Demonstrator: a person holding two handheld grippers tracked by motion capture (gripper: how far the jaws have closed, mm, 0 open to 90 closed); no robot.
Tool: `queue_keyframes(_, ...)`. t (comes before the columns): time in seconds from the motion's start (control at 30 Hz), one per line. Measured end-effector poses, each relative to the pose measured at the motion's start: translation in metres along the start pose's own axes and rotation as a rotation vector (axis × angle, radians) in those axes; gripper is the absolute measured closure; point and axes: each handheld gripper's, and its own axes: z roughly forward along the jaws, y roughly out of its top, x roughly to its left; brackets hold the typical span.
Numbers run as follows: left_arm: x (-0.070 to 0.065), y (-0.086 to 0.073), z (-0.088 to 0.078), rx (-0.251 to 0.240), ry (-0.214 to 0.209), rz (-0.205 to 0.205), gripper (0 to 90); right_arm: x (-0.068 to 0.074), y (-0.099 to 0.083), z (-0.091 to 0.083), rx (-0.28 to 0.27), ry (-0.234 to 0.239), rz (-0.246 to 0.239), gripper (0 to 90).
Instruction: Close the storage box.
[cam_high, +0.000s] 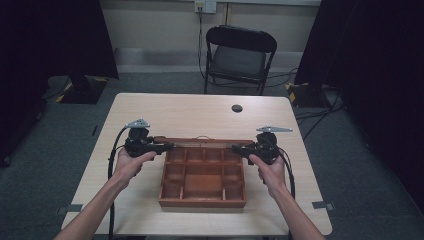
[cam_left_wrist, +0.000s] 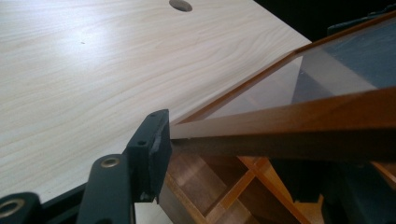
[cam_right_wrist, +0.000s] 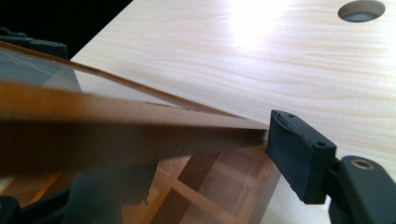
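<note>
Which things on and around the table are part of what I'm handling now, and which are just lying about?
In the job:
- brown wooden compartment box
- its glass-panelled wooden lid, raised
- left gripper, at the lid's left corner
- right gripper, at the right corner

Lying about:
- black folding chair
- round cable hole in the light wooden table
- floor cables

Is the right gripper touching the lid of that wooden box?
Touching. In the right gripper view, the right gripper's pad presses against the lid frame's corner.
</note>
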Motion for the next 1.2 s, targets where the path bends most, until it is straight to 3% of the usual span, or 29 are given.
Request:
queue_keyframes(0.13,-0.001,-0.001,0.001,0.02,0.001,0.023,39.7,0.003,-0.005,0.001,-0.005,-0.016,-0.016,35.0)
queue_keyframes(0.53,0.002,-0.001,-0.002,0.059,-0.003,0.027,40.3,0.009,-0.005,0.007,0.001,-0.037,-0.023,33.1)
queue_keyframes(0.57,0.006,0.0,-0.004,0.052,-0.004,0.008,40.4,0.009,-0.004,0.009,0.001,-0.038,-0.026,33.2)
queue_keyframes(0.77,0.012,0.0,-0.007,0.044,0.012,-0.003,41.0,0.013,-0.002,0.013,0.005,-0.018,-0.011,33.5)
queue_keyframes(0.87,0.008,-0.005,-0.009,0.026,0.003,-0.01,35.8,0.013,-0.003,0.011,0.019,-0.008,-0.016,34.1)
queue_keyframes(1.1,-0.002,-0.007,-0.013,0.009,0.003,0.021,28.3,0.013,-0.006,0.009,0.022,-0.002,-0.016,34.5)
queue_keyframes(1.2,-0.004,-0.01,-0.013,-0.011,-0.003,0.011,24.9,0.012,-0.007,0.009,0.027,0.008,-0.013,33.4)
